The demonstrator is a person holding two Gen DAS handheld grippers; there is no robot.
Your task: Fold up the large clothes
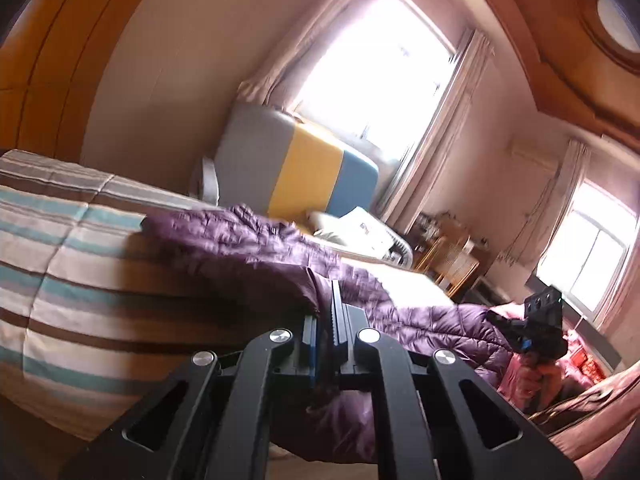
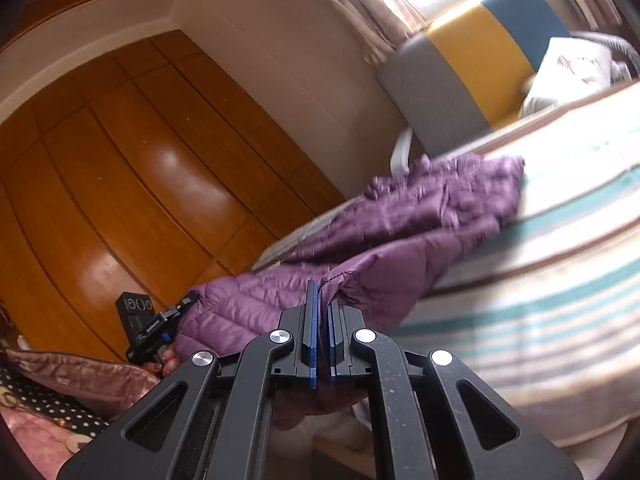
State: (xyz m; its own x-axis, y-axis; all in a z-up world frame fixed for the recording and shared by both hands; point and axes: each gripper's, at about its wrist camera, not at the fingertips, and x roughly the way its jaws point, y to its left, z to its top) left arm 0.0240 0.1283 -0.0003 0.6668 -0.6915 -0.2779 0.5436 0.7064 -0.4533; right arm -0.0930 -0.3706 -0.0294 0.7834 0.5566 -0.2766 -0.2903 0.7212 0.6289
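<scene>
A purple quilted puffer jacket (image 1: pixel 256 248) lies partly on the striped bed and hangs off its near edge. My left gripper (image 1: pixel 334 300) is shut on a fold of the jacket at that edge. My right gripper (image 2: pixel 323 300) is shut on another edge of the same jacket (image 2: pixel 420 216), which stretches from my fingers up onto the bed. The right gripper also shows in the left wrist view (image 1: pixel 536 328) at the far right, and the left gripper shows in the right wrist view (image 2: pixel 156 328) at the lower left. The jacket is lifted between the two.
The bed has a striped cover (image 1: pixel 60 264) in teal, brown and cream, with a grey, yellow and blue headboard (image 1: pixel 296 168) and a pillow (image 1: pixel 356 228). A wooden wardrobe (image 2: pixel 120 160) stands beside the bed. Bright windows (image 1: pixel 380 60) and wooden chairs (image 1: pixel 452 264) are behind.
</scene>
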